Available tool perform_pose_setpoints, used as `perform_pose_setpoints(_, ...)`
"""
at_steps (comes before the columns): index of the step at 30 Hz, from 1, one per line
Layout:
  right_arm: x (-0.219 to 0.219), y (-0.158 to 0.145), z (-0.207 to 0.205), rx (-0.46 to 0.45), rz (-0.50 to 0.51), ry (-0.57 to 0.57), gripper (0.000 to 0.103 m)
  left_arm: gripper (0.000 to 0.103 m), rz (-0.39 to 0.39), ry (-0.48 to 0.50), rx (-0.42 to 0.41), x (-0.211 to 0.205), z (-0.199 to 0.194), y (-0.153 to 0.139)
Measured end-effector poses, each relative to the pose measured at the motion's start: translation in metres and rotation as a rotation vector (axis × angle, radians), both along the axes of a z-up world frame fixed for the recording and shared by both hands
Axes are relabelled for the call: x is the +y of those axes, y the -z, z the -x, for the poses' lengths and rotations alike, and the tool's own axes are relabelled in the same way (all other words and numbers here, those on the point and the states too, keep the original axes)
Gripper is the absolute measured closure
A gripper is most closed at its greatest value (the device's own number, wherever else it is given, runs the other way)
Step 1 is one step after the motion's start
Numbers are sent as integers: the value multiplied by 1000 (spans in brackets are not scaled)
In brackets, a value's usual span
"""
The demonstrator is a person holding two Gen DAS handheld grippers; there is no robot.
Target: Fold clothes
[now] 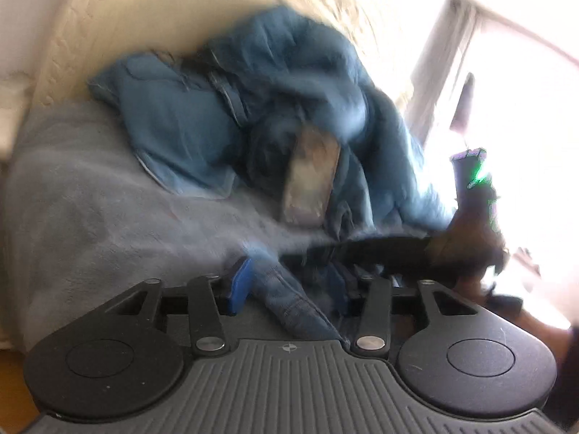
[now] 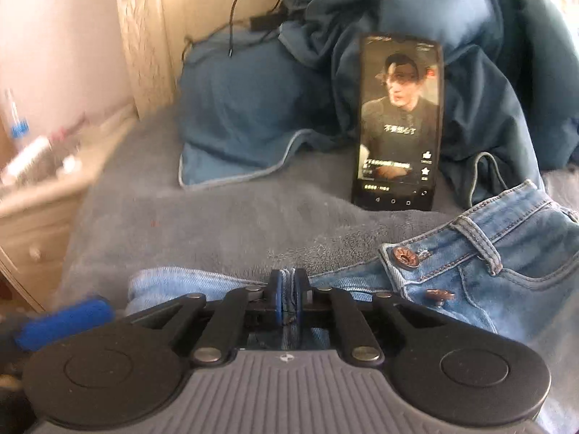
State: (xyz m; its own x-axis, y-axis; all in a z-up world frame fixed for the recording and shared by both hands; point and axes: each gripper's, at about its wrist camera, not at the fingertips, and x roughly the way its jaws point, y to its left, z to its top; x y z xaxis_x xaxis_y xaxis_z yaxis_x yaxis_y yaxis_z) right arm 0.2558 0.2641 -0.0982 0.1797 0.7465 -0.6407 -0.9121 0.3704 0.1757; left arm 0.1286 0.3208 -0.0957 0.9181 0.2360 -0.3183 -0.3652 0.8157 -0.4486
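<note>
The right gripper (image 2: 287,298) has its fingers pinched narrow on a folded edge of the jeans (image 2: 506,275), which lie on the grey blanket (image 2: 217,224) of the bed, their waistband and two metal buttons just to the right of the gripper. In the left view, the left gripper (image 1: 289,285) has its fingers about half spread, with a strip of denim running between them; the picture is too blurred to tell whether the pads press on it. Beyond the jeans, a phone (image 2: 398,119) stands upright with its screen lit, leaning against a heap of dark blue bedding (image 2: 488,54). A blue pillow (image 2: 239,108) lies beside it to the left, with a black cable (image 2: 231,18) trailing over it. At the far left, a pale bedside cabinet (image 2: 39,209) holds blurred small items.
</note>
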Motion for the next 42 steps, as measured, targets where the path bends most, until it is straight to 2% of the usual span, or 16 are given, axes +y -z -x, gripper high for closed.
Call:
perform_pose_setpoints(2, -16, -17, -15, 71, -44, 4, 61, 54, 9, 10, 0, 4, 0, -1)
perform_pose_setpoints(6, -61, -57, -47, 62, -161, 75, 58, 54, 16, 16, 4, 8, 2, 2)
perform_pose_setpoints(9, -67, -63, -68, -67, -69, 195, 57, 54, -17, 12, 35, 5, 1, 8)
perform_pose_setpoints(11, -58, -55, -78, -108, 11, 197, 64, 54, -38, 10, 52, 2, 0, 10)
perform_pose_setpoints(13, -44, -42, -82, -142, 88, 179, 65, 54, -57, 10, 61, 1, 0, 11)
perform_pose_setpoints(15, -32, -25, -86, -154, 158, 155, 81, 54, -68, 7, 64, 0, 0, 11)
perform_pose_setpoints(16, -26, -17, -88, -164, 200, 157, 93, 53, -74, 5, 66, 0, 0, 12)
perform_pose_setpoints(19, -17, -10, -89, -209, 205, 185, 97, 53, -90, 1, 71, -2, -2, 13)
perform_pose_setpoints(24, -7, -5, -100, -177, 199, 235, 97, 51, -107, 3, 88, -3, -5, 13)
perform_pose_setpoints(25, -9, -8, -100, -177, 193, 239, 96, 51, -108, 5, 89, -3, -5, 12)
perform_pose_setpoints(26, -15, -14, -100, -157, 185, 246, 88, 51, -110, 8, 90, -3, -4, 11)
perform_pose_setpoints(30, -86, -68, -96, -100, 84, 327, 81, 50, -104, 15, 99, -3, -1, 6)
perform_pose_setpoints(32, -144, -106, -89, -68, 6, 380, 76, 47, -109, -2, 96, -6, 5, -1)
perform_pose_setpoints(35, -246, -166, -58, -81, -92, 477, 75, 44, -129, -23, 81, -13, 15, -15)
perform_pose_setpoints(39, -382, -227, 22, -180, -180, 615, 70, 43, -161, -13, 55, -29, 29, -40)
perform_pose_setpoints(42, -473, -260, 96, -260, -234, 731, 68, 43, -163, 63, 30, -52, 32, -60)
